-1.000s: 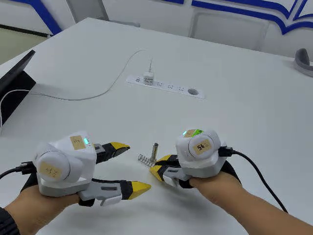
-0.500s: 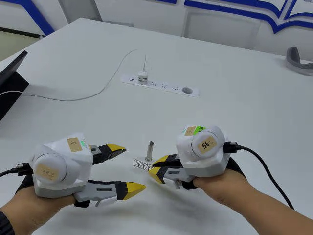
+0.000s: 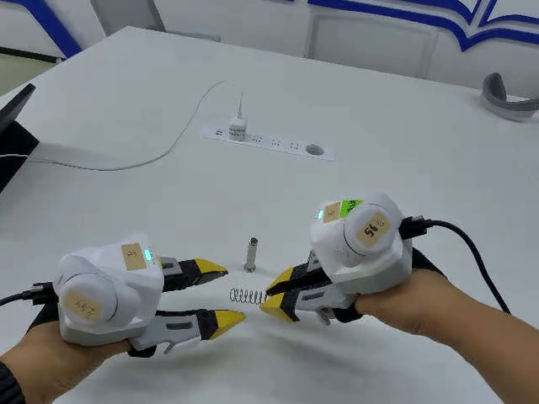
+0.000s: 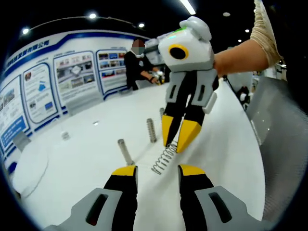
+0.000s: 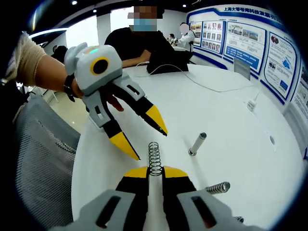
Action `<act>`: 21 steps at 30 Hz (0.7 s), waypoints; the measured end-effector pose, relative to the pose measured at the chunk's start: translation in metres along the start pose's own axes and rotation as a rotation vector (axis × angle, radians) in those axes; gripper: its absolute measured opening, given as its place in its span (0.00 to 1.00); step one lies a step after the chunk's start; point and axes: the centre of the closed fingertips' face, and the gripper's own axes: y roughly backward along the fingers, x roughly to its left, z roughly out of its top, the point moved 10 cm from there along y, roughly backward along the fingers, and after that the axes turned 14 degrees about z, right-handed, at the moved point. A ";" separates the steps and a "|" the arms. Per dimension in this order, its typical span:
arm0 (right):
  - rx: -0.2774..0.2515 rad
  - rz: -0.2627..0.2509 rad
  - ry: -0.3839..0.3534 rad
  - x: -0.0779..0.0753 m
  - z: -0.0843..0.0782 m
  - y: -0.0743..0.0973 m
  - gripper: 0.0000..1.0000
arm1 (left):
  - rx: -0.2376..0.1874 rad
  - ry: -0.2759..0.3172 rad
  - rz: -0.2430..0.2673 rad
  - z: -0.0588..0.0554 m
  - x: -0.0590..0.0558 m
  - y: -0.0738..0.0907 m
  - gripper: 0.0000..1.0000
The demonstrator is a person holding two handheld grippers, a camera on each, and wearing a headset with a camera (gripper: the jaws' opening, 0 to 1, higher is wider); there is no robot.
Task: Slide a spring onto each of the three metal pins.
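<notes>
Looking down in the head view, the right gripper (image 3: 269, 300) had its jaws pinched on one end of the spring (image 3: 246, 295), which stuck out sideways toward the left gripper (image 3: 235, 293). Half a second before, the spring lay right at the foot of the upright pin (image 3: 251, 253); now it sat clear of the pin, with the pin just beyond both grippers' tips. The left gripper's jaws stood apart, holding nothing, and looked less spread than before.

From the left gripper view, the spring's free end reached down between that gripper's own parted yellow tips. The upright pin stood ahead to the left, and a second pin (image 4: 151, 130) stood farther on.

From the right gripper view, the spring rose straight from the nearly closed jaws toward the left gripper's tips. The upright pin stood ahead to the right, and another coiled piece (image 5: 217, 187) lay on the table (image 5: 226, 144) close beside the jaws' right.
</notes>
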 end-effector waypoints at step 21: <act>0.063 0.048 0.048 0.008 0.017 0.010 0.11 | -0.010 -0.072 -0.018 0.004 -0.008 -0.001 0.12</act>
